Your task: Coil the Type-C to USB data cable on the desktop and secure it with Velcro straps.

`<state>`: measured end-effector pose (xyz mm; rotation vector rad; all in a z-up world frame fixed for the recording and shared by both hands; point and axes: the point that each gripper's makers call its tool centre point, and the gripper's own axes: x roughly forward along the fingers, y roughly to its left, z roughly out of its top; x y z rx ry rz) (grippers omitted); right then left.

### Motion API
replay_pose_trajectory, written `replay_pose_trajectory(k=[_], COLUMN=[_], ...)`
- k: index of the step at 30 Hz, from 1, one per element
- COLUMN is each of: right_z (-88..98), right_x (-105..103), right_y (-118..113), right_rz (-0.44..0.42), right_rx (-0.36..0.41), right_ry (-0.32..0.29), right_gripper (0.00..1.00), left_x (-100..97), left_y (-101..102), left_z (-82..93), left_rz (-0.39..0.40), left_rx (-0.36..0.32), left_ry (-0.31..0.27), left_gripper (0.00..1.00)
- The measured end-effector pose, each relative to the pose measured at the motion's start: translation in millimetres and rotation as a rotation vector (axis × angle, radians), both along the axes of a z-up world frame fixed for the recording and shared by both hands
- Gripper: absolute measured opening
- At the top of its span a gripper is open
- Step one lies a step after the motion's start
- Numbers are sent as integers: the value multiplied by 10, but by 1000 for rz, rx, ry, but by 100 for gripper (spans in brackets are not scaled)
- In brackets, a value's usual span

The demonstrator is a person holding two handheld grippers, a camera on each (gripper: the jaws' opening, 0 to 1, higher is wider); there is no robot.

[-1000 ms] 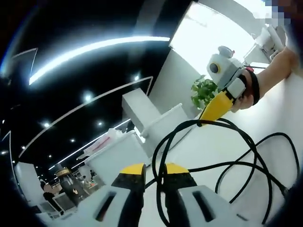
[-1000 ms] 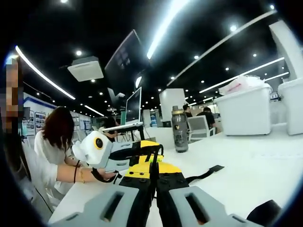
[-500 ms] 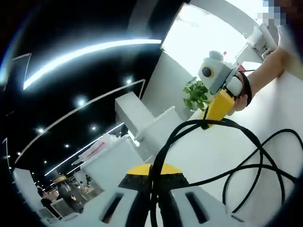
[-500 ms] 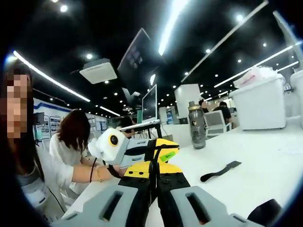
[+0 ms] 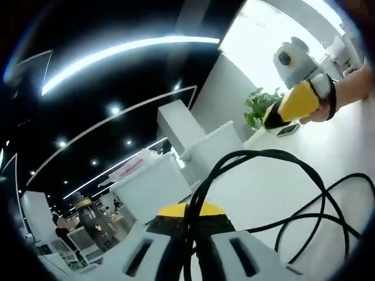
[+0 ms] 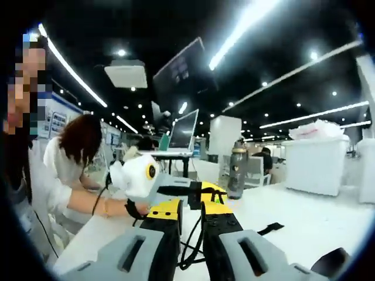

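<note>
Now left tongs (image 5: 188, 218) clamped on black cable (image 5: 304, 175) at frame bottom; right tongs (image 6: 190, 212) slightly parted, cable loop between jaws, gripping nothing; Velcro strap (image 6: 270, 227) lower right on worktop (image 6: 316, 216).

Both views sit low over the white worktop (image 5: 275, 187), tilted up toward the ceiling, facing each other, each catching the opposite tongs.

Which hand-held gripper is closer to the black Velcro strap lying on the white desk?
Right. The right hand-held gripper is beside the Velcro strap, which lies just right of its jaws on the desk. The left hand-held gripper, clamped on the cable, sits farther from it.
</note>
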<state>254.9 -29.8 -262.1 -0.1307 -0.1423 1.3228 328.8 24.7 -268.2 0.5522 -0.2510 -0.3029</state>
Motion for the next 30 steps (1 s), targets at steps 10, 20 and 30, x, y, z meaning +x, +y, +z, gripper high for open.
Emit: replay_pose_trajectory(k=[10,20,30], right_z=[-498,-715,-414], right_x=[215,490,367], right_y=[319,354,81], right_rz=[-212,-329,-363], right_rx=[-234,-331,-358], right_ry=[-112,-158,-407], right_gripper=[18,4,1], left_x=[-7,-37,29], left_y=[4,-98,170], left_z=[56,75,84], left_rz=[18,-2,49], left_rx=[-48,-98,-236], left_ry=[10,27,58], left_gripper=[5,5,5])
